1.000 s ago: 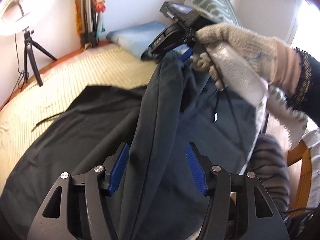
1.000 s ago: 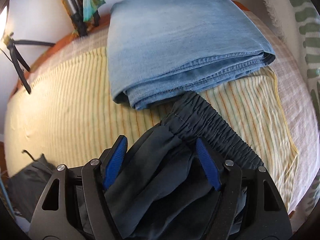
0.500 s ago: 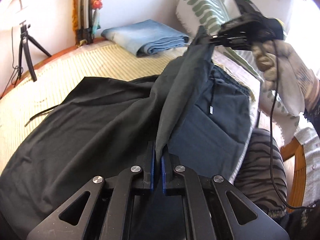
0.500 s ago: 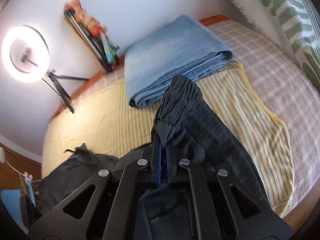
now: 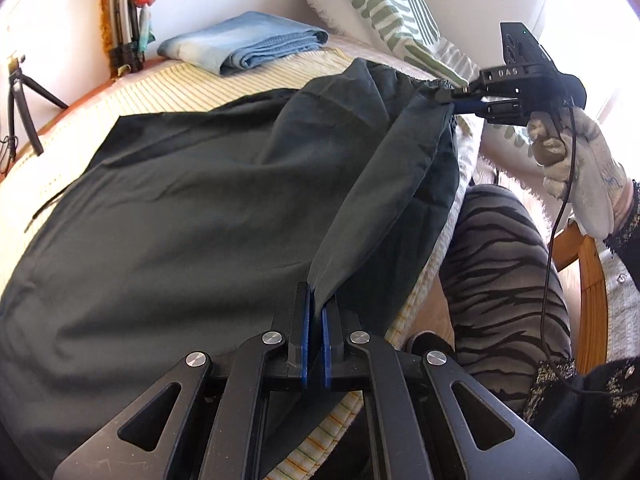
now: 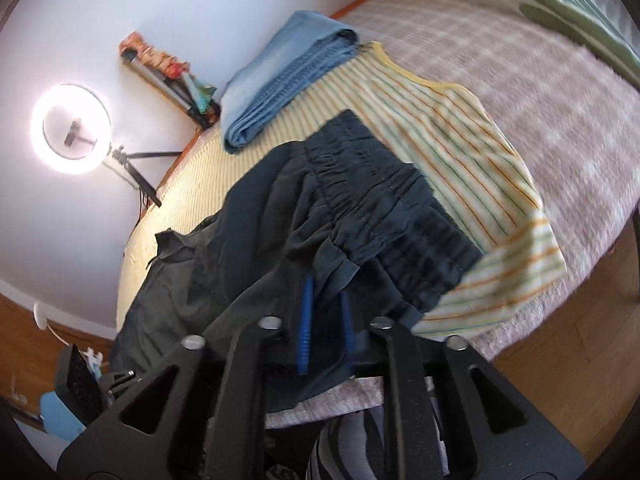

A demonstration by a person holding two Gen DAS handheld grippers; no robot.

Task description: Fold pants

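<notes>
Change since earlier frames: the right gripper (image 5: 456, 98) has swung from frame centre to the upper right of the left wrist view, drawing the waistband out; the left gripper (image 5: 314, 344) has gone from spread to pinched.
Left gripper: bottom centre of its view, blue pads pressed together on a fold of the dark grey lightweight pants (image 5: 180, 208).
Pants, location: spread over the yellow striped sheet (image 5: 168, 92), filling left and centre of the left wrist view; a taut ridge of cloth runs from the left gripper up to the right gripper.
Right gripper: jaws opening; in its own view, the fabric drapes between the parted blue pads (image 6: 305, 320). The elastic waistband (image 6: 384, 208) lies just beyond, centre frame.
Gloved hand (image 5: 576, 168): right edge, holding the right gripper.
Governing relation: the ridge's long axis runs lower centre to upper right; judged, the left gripper alone secures it, the right being nearer the waistband.
Folded light-blue jeans (image 5: 244, 46): upper left, well apart.
</notes>
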